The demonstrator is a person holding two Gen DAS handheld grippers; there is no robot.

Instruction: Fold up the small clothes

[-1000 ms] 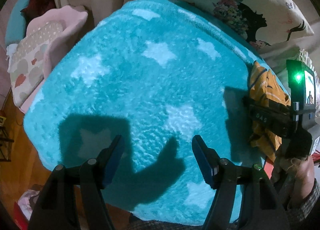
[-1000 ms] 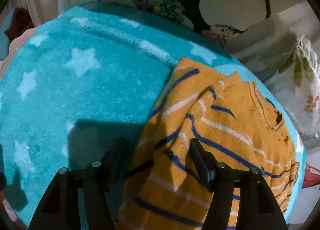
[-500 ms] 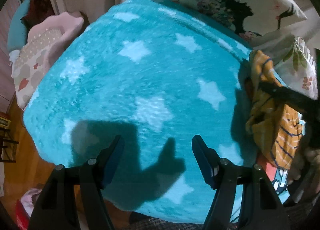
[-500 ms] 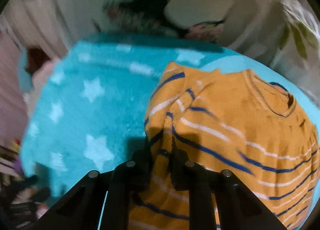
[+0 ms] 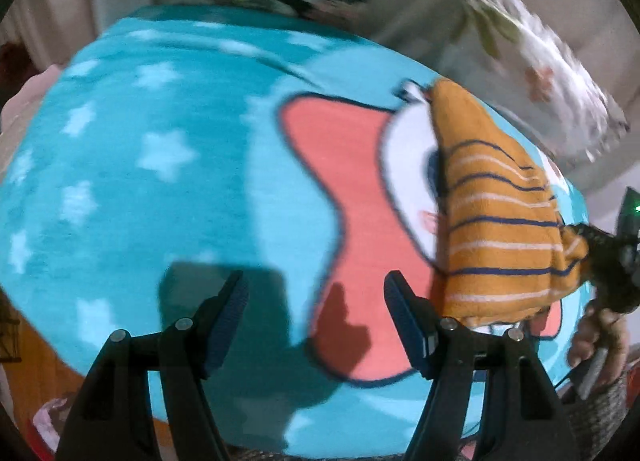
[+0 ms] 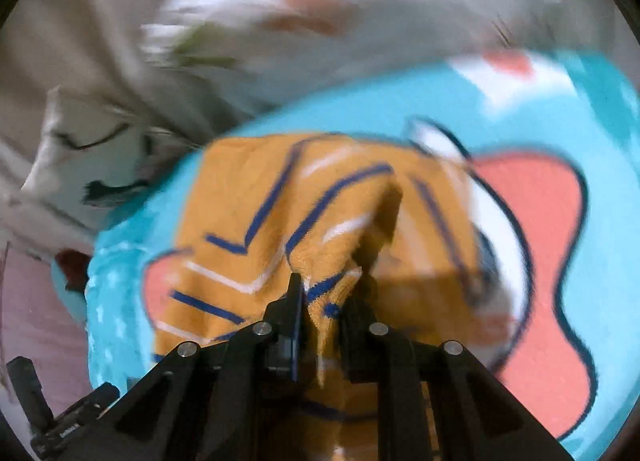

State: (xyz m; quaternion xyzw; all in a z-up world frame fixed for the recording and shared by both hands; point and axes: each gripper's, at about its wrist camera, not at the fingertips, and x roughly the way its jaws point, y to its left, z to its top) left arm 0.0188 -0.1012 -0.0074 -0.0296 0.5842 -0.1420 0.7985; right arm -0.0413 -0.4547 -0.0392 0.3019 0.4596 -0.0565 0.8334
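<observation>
Now | right gripper (image 6: 326, 293) jaws clenched on orange sweater (image 6: 280, 213) | left gripper (image 5: 316, 301) jaws released, sweater beside them

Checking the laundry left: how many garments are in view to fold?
1: the orange striped sweater, pinched in the right tongs above the teal blanket. Left tongs are open and hold nothing. Others may be hidden.

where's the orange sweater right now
The sweater is pinched in the right claw and lifted over the blanket, at the right of the left wrist view, beside the open left claw.
</observation>
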